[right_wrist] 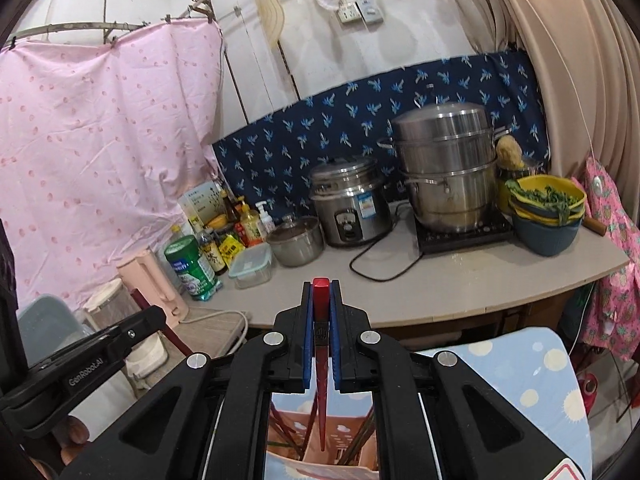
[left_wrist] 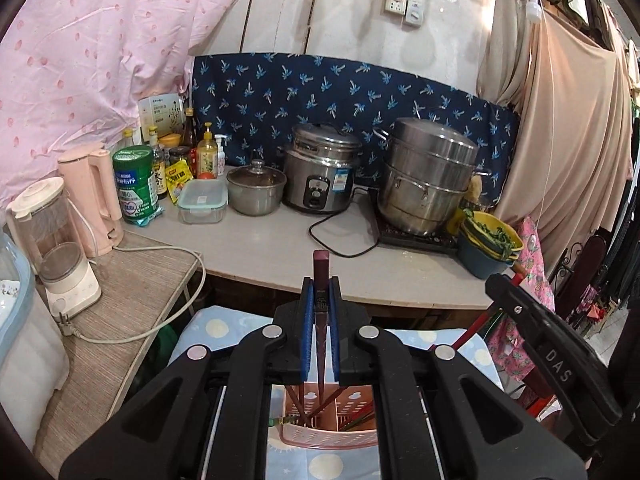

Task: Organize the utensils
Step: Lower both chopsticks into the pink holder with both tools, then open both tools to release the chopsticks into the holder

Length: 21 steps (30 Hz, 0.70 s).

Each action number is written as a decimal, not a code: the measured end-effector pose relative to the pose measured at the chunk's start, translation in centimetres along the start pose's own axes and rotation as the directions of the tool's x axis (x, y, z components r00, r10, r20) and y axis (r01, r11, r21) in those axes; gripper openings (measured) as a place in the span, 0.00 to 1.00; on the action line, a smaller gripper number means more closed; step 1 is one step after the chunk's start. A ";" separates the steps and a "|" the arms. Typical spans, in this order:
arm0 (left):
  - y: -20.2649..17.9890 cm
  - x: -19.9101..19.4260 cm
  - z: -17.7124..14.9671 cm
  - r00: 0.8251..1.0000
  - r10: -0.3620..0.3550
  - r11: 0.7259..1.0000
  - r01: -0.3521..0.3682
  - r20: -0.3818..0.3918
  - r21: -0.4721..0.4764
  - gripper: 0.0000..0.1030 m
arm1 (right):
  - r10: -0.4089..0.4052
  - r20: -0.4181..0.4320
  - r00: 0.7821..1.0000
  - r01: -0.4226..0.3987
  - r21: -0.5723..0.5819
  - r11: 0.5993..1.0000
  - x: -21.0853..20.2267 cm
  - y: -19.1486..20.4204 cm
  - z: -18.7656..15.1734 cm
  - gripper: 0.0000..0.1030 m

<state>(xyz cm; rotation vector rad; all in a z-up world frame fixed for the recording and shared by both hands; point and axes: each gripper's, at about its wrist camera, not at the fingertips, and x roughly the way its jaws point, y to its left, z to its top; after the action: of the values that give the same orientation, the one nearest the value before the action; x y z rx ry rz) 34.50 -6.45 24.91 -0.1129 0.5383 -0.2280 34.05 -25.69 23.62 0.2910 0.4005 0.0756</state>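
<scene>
My left gripper [left_wrist: 321, 292] is shut on a dark maroon chopstick [left_wrist: 321, 280] that stands upright between the blue pads, its tip down over a pink perforated utensil basket [left_wrist: 332, 428]. The basket holds several chopsticks. My right gripper [right_wrist: 321, 294] is shut on a red chopstick [right_wrist: 321, 300], also upright, its tip pointing down into the same pink basket [right_wrist: 340, 452]. The right gripper's body shows at the right of the left wrist view [left_wrist: 548, 356]; the left gripper's body shows at the left of the right wrist view [right_wrist: 92, 356].
The basket stands on a light blue patterned cloth [left_wrist: 216, 332]. Beyond is a counter [left_wrist: 280, 248] with a rice cooker [left_wrist: 320, 172], a steamer pot [left_wrist: 428, 176], a small lidded pot [left_wrist: 256, 188], bottles, a food box, stacked bowls [left_wrist: 488, 248] and a pink kettle [left_wrist: 92, 196].
</scene>
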 end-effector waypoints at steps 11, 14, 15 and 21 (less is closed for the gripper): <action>-0.1 3.0 -1.8 0.998 0.018 1.000 -0.018 -0.057 0.011 0.07 | -0.038 -0.096 0.995 0.041 0.029 0.999 3.7 -2.7 -3.4 0.07; -0.1 3.5 -2.2 0.998 0.018 1.000 -0.017 -0.068 0.012 0.07 | -0.040 -0.114 0.993 0.044 0.030 0.999 4.2 -3.2 -4.1 0.07; -0.1 3.6 -2.3 0.997 0.018 1.000 -0.017 -0.070 0.013 0.07 | -0.040 -0.119 0.992 0.044 0.029 0.999 4.4 -3.2 -4.2 0.07; 0.4 3.9 -2.8 0.996 0.016 1.000 -0.017 -0.084 -0.001 0.07 | -0.045 -0.145 0.988 0.047 0.011 0.999 4.7 -3.3 -5.1 0.09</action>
<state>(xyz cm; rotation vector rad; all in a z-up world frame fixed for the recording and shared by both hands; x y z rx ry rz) 36.37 -7.20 20.50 -0.1006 0.6225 -0.2169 36.44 -26.83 16.37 0.2915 0.5514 0.0483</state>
